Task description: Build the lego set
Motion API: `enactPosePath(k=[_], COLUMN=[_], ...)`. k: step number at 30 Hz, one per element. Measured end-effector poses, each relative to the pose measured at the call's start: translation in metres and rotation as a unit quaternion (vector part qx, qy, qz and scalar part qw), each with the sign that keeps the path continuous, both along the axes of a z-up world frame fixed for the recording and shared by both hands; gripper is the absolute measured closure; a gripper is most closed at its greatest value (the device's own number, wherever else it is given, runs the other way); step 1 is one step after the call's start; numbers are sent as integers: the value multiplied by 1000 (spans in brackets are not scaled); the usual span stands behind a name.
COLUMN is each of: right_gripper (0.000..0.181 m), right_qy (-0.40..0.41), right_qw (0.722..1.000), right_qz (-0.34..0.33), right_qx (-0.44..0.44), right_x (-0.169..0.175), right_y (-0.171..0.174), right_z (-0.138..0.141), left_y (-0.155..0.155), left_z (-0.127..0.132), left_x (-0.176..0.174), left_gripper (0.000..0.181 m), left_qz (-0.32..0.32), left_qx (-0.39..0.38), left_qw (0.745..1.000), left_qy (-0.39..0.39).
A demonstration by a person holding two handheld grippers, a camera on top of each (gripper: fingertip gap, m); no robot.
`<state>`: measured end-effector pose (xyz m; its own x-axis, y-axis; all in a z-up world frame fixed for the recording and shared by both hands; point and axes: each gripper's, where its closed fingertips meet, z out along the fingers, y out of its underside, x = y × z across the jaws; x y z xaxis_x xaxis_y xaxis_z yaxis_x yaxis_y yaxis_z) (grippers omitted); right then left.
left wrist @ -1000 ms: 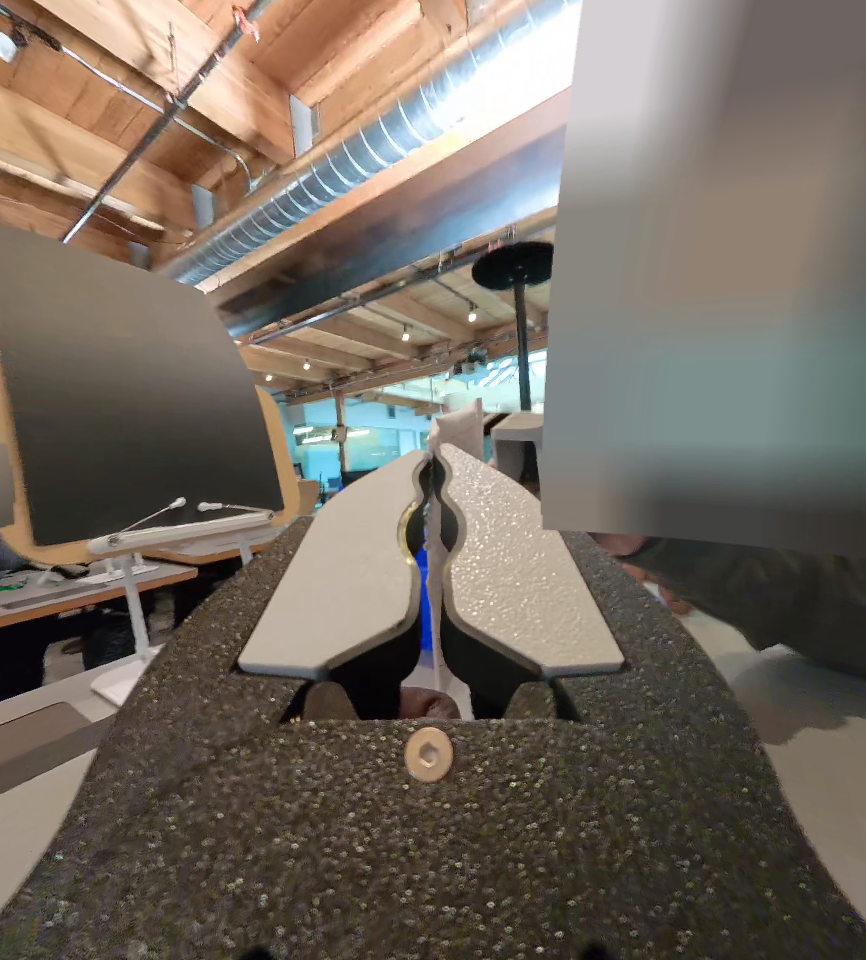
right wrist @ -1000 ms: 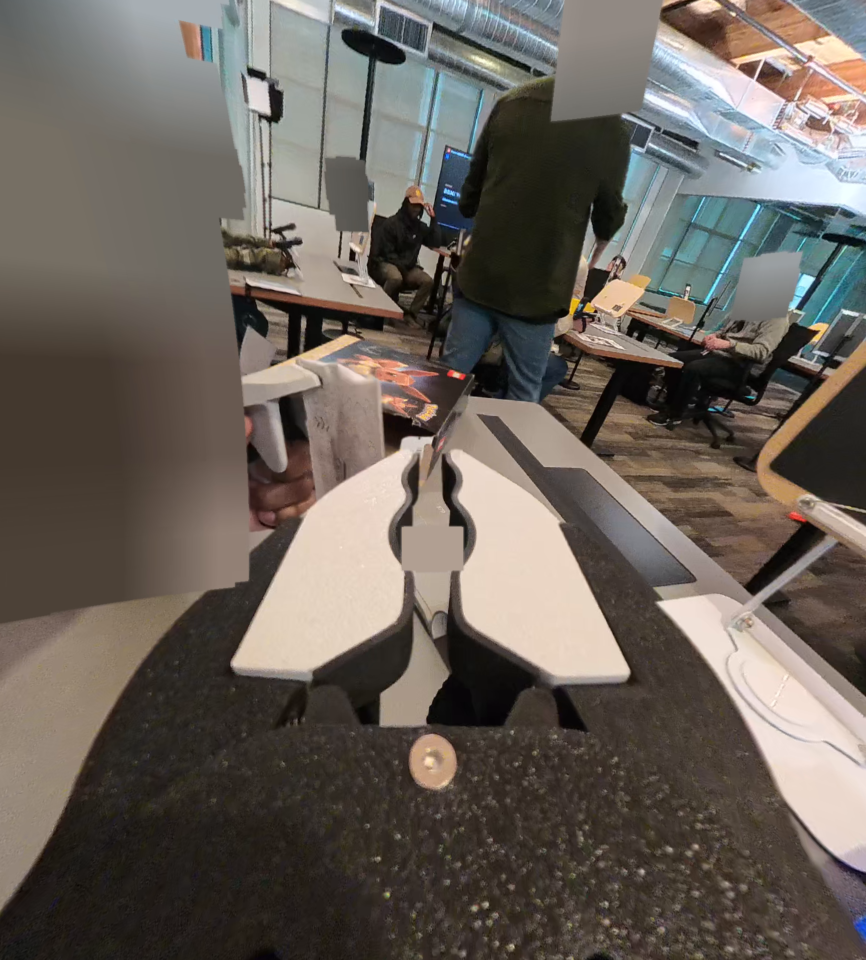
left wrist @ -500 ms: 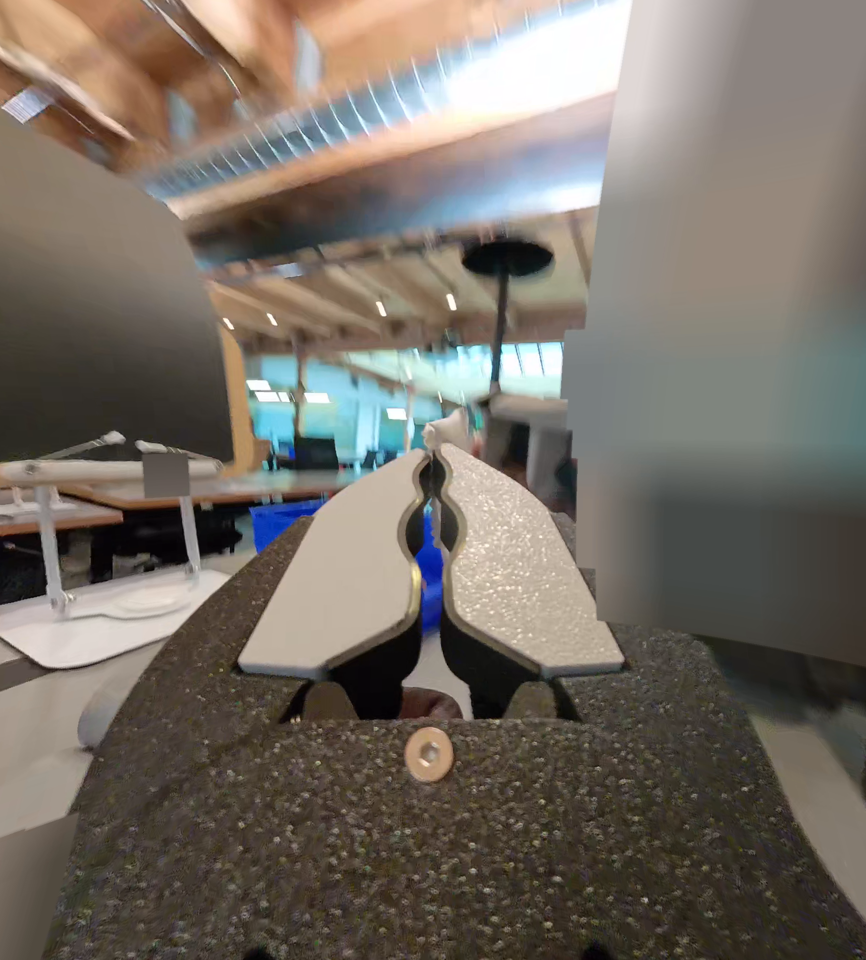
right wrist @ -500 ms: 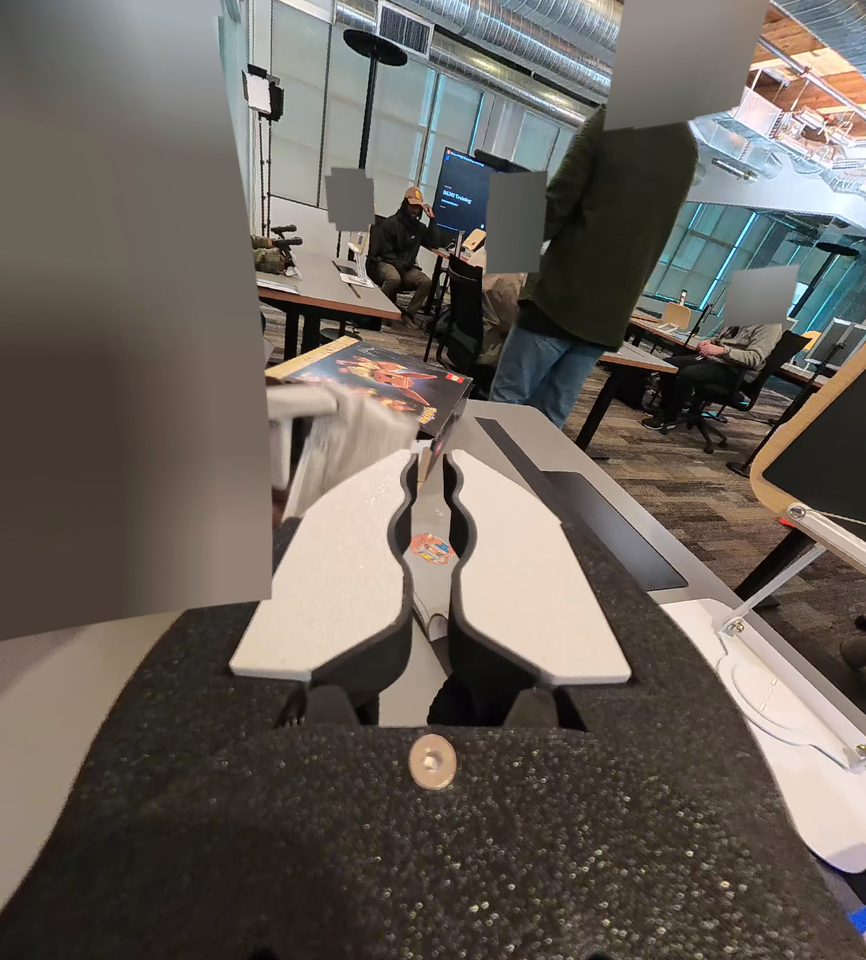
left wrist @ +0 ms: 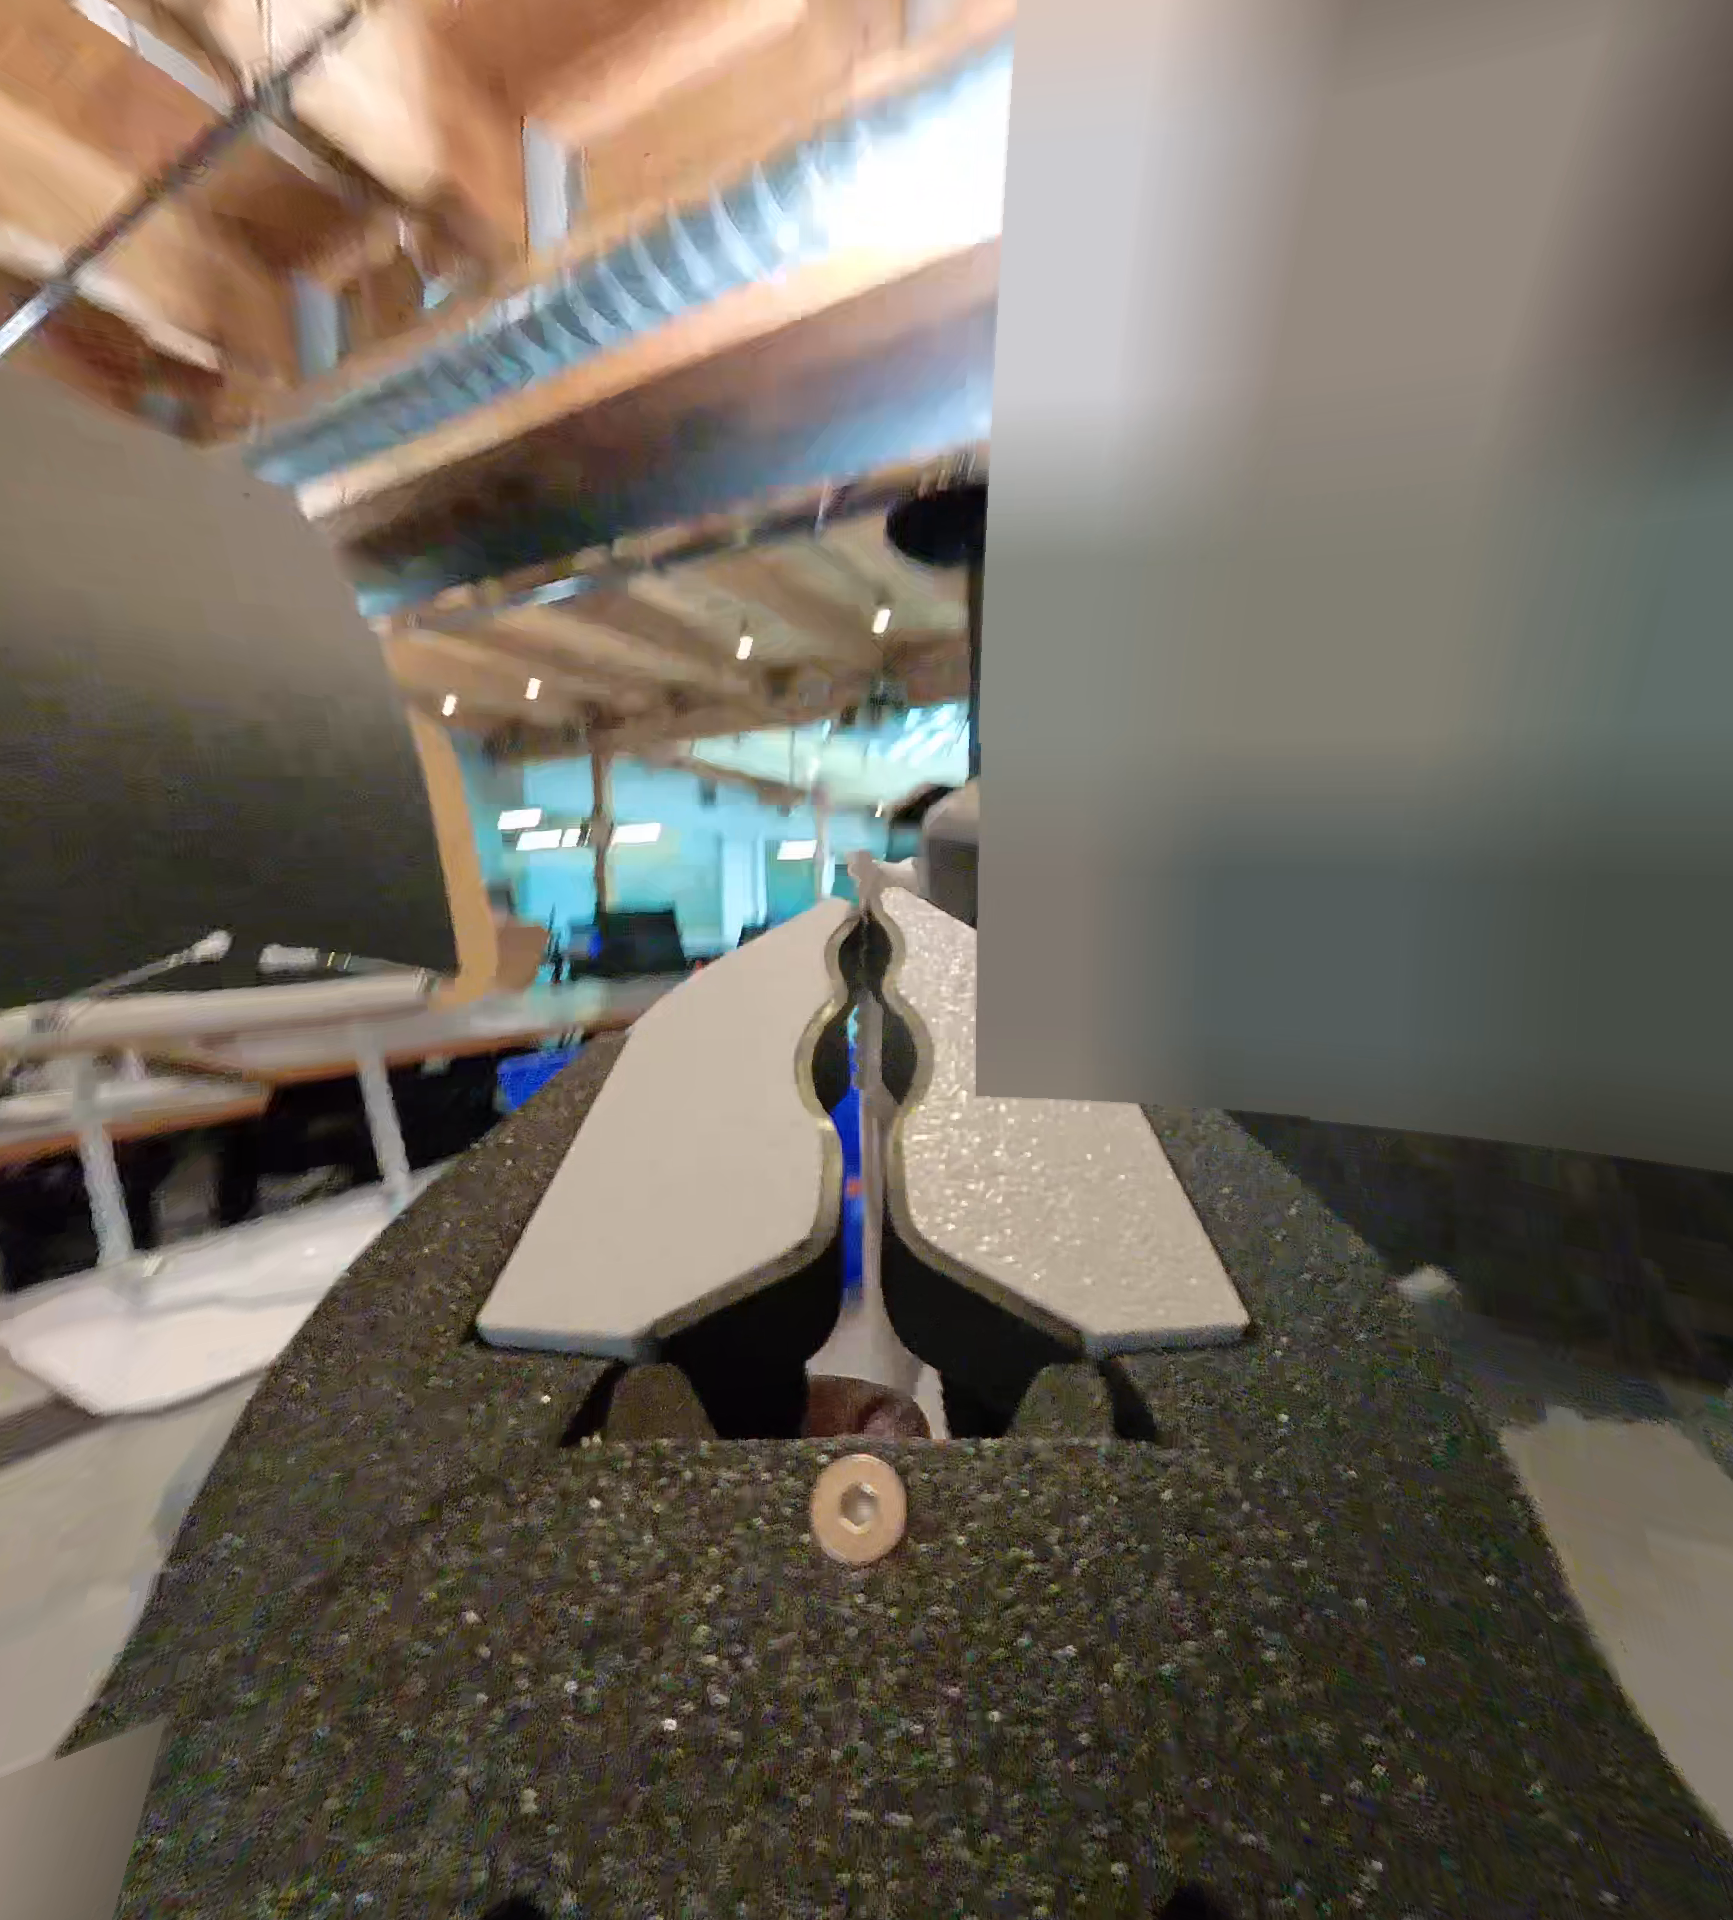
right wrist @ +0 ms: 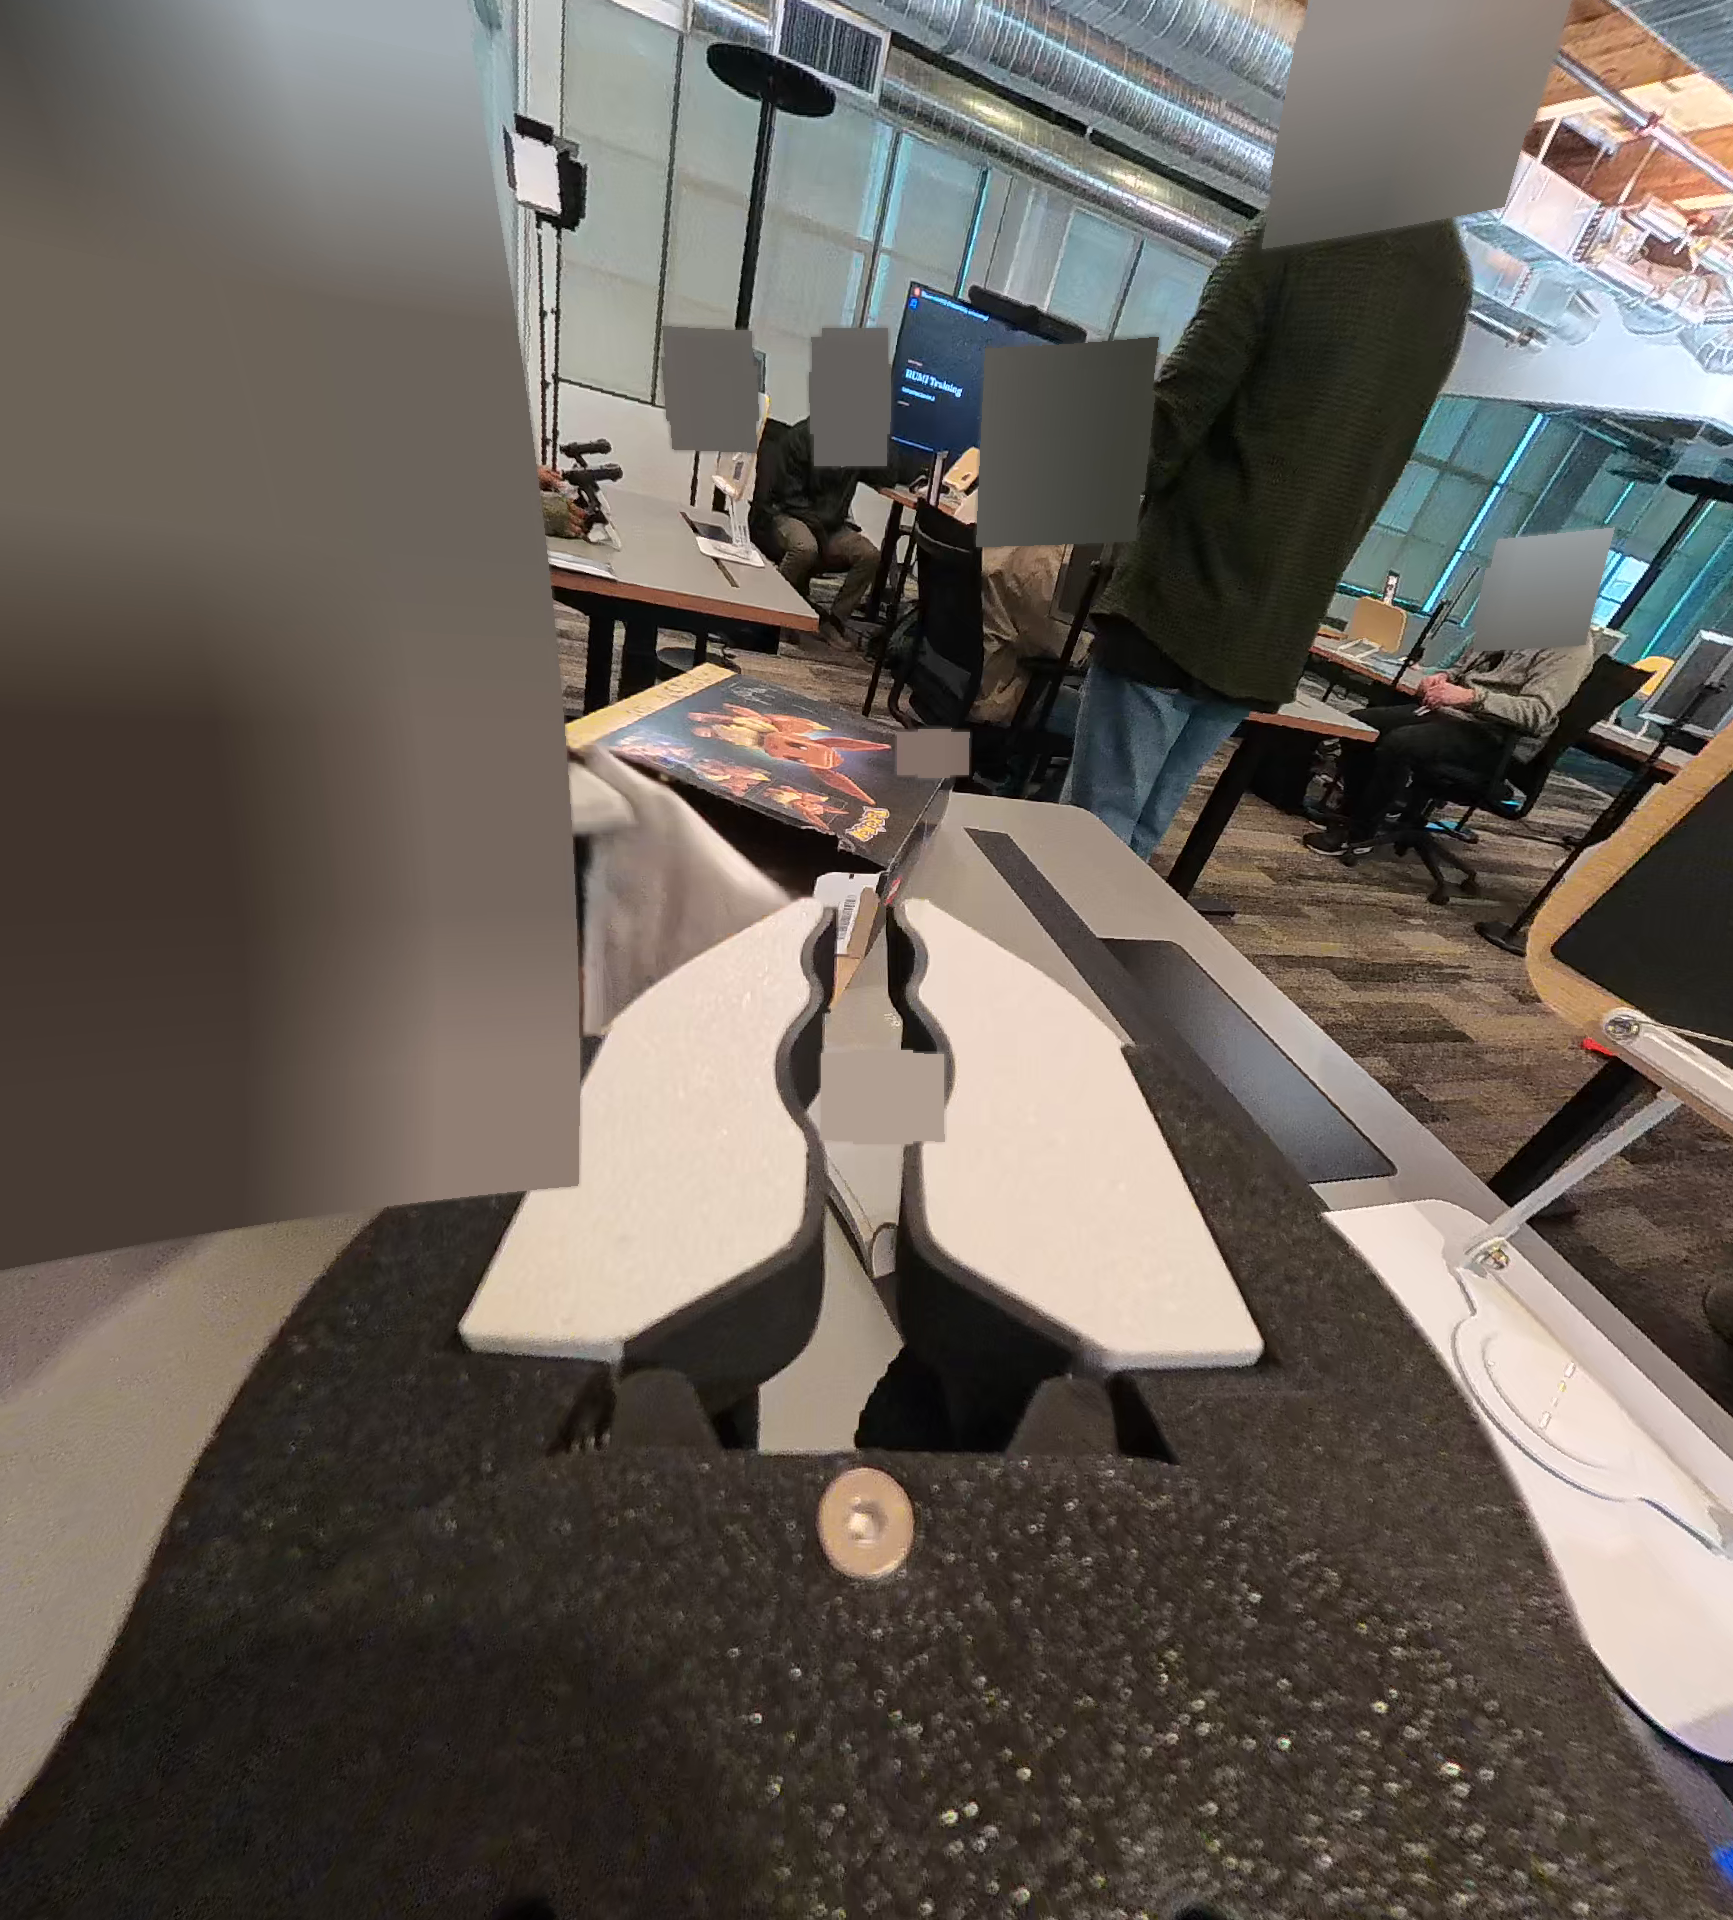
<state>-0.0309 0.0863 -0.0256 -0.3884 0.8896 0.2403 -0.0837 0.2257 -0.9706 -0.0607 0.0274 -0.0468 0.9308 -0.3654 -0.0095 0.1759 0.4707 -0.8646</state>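
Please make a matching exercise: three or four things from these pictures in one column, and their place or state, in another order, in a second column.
1. left claw
2. lego box
3. white stand base
4. person in green sweater

a. lies on the grey table past the right claw
b. stands beside the table
c. pinches a thin white sheet
d. rests at the table's right edge

Pairs: 1-c, 2-a, 3-d, 4-b

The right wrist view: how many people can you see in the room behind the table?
4, perhaps more hidden. One stands in a dark green sweater, one sits far right, one sits at the far desk, one sits in a tan top.
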Motion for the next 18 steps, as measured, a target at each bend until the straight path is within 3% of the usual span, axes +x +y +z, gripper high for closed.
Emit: enactPosePath(k=[1,3,5,18], right_gripper=[172,172,172,158], right_qy=[1,0,-3,-63], right_qw=[1000,1000,1000,997], right_qz=[0,3,4,45], right_qx=[-1,-1,1,18], right_x=[0,0,0,-3], right_y=[0,-1,-3,-19], right_z=[1,1,-1,-25], left_y=[10,-3,6,-9], left_z=[-13,-3,-10,4], left_x=[3,8,4,-9], left_gripper=[181,181,181,181], left_qz=[4,-12,-14,-56], left_qx=[-48,9,-25,34], left_qw=[998,1000,999,996], left_qy=[33,21,14,-62])
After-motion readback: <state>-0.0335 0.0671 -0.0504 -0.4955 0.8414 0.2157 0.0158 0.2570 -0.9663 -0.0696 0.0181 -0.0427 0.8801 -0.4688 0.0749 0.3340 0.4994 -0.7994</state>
